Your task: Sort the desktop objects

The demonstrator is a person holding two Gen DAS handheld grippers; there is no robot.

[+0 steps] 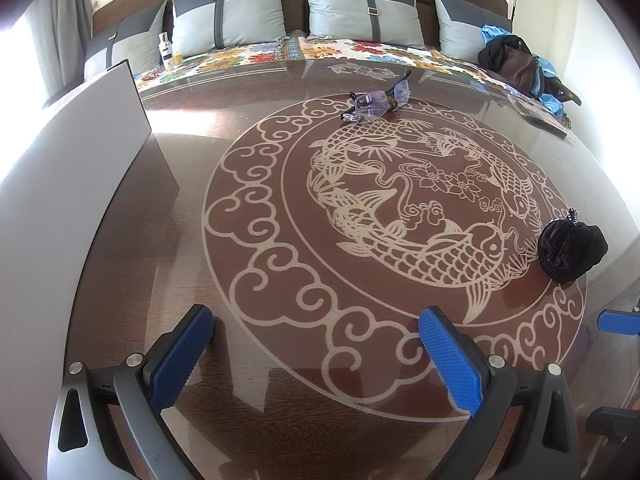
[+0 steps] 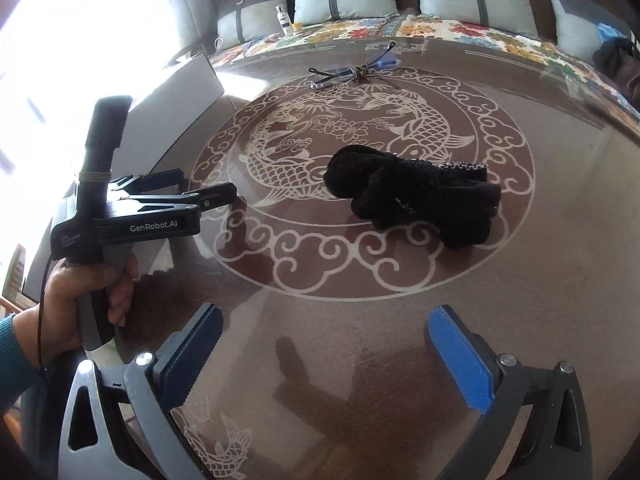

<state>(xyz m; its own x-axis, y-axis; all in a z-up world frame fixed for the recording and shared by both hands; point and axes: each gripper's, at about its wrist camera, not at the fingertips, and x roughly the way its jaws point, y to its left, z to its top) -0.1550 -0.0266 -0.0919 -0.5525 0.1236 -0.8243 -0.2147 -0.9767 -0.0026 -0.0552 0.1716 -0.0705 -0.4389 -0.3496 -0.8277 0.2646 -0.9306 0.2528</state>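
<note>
Surface: I am looking over a brown glass-topped table point(image 1: 168, 240) with carp pattern.
Left gripper point(image 1: 316, 344): jaws apart, empty.
Right gripper point(image 2: 324, 340): jaws apart, empty.
Remaining: black knitted gloves point(image 2: 416, 196) at twelve o'clock, clear-lensed glasses point(image 1: 376, 102) beyond; nothing is looking sorted yet.

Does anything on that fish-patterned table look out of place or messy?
Slightly. The black gloves lie in a crumpled heap over the fish pattern, and the glasses sit near the far edge with temples unfolded, splayed. Nothing looks spilled or broken. Both tools hover open, holding nothing.
</note>
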